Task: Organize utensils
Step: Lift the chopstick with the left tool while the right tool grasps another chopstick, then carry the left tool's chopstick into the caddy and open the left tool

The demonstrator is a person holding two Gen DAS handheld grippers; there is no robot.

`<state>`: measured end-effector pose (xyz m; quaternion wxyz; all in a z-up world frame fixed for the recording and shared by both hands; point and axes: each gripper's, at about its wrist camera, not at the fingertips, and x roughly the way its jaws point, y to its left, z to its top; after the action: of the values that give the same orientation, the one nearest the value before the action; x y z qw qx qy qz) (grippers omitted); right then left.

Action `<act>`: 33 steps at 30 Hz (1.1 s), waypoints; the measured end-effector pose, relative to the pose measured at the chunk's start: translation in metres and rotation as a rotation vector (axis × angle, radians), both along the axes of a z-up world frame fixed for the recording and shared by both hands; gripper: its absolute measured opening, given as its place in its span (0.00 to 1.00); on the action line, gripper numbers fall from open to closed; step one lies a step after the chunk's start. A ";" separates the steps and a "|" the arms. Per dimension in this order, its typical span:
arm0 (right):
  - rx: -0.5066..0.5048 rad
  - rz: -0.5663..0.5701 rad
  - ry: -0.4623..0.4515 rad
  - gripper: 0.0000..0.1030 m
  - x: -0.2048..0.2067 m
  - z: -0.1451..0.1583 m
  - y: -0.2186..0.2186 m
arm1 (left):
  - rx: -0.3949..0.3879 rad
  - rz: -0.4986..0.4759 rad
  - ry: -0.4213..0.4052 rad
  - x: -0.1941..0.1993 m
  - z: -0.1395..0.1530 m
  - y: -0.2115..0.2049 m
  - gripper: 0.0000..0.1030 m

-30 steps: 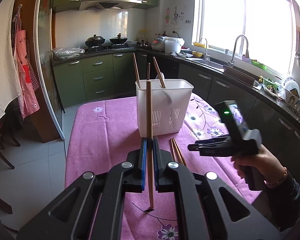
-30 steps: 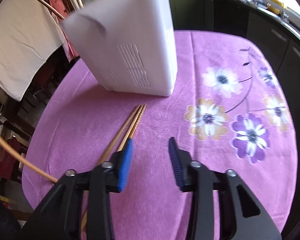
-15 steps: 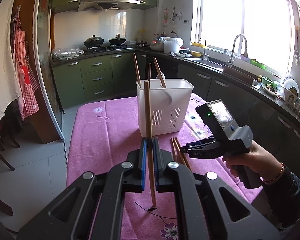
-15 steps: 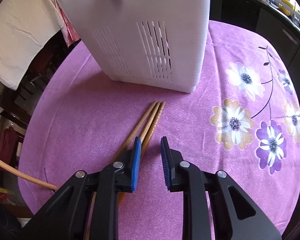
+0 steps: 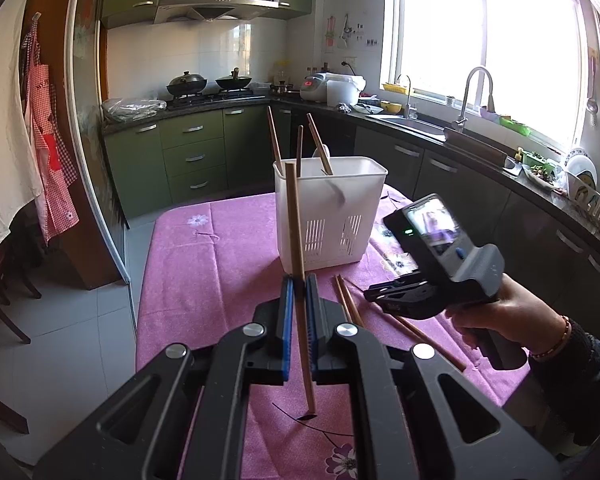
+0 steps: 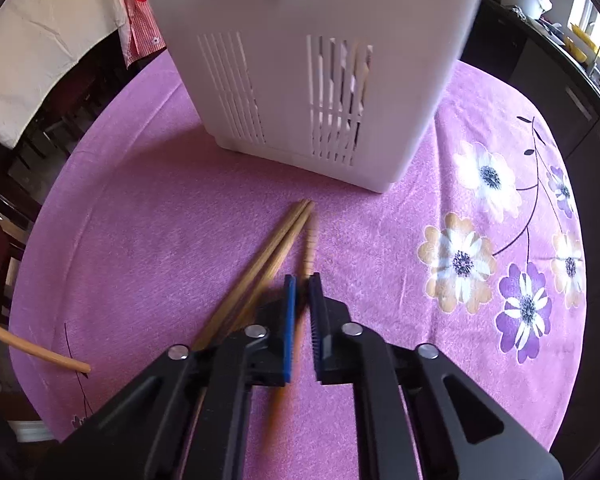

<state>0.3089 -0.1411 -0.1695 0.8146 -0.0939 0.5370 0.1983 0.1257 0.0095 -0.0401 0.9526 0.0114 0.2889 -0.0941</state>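
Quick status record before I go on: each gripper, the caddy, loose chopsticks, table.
left gripper: shut on a wooden chopstick, held near upright, lower tip close to the cloth
right gripper: jaws nearly shut around a third, ridged wooden chopstick; firm grip unclear, blurred
white slotted plastic utensil caddy: upright on the table, three chopsticks standing inside
loose pair of wooden chopsticks: flat on the cloth, side by side, left of the right gripper
table surface: pink floral tablecloth

Purple floral tablecloth, green cabinets, sink faucet, red apron
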 end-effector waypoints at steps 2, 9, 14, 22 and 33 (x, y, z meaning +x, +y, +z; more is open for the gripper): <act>0.032 -0.008 -0.021 0.06 -0.003 0.006 -0.008 | 0.005 0.001 0.001 0.001 0.000 0.001 0.06; 0.165 -0.034 -0.205 0.06 -0.039 0.074 -0.045 | 0.013 0.002 0.007 0.002 0.000 -0.001 0.06; 0.207 -0.038 -0.357 0.06 -0.084 0.123 -0.077 | 0.020 -0.001 0.008 0.002 0.000 -0.003 0.06; 0.241 -0.057 -0.439 0.06 -0.141 0.142 -0.120 | 0.029 -0.029 0.016 0.006 0.011 -0.014 0.06; 0.304 -0.076 -0.449 0.06 -0.155 0.142 -0.144 | 0.022 -0.078 -0.050 0.036 0.080 -0.039 0.06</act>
<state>0.1542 -0.2852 -0.0274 0.9249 0.0081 0.3099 0.2202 0.1618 -0.0299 0.0398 0.9549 0.0354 0.2656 -0.1278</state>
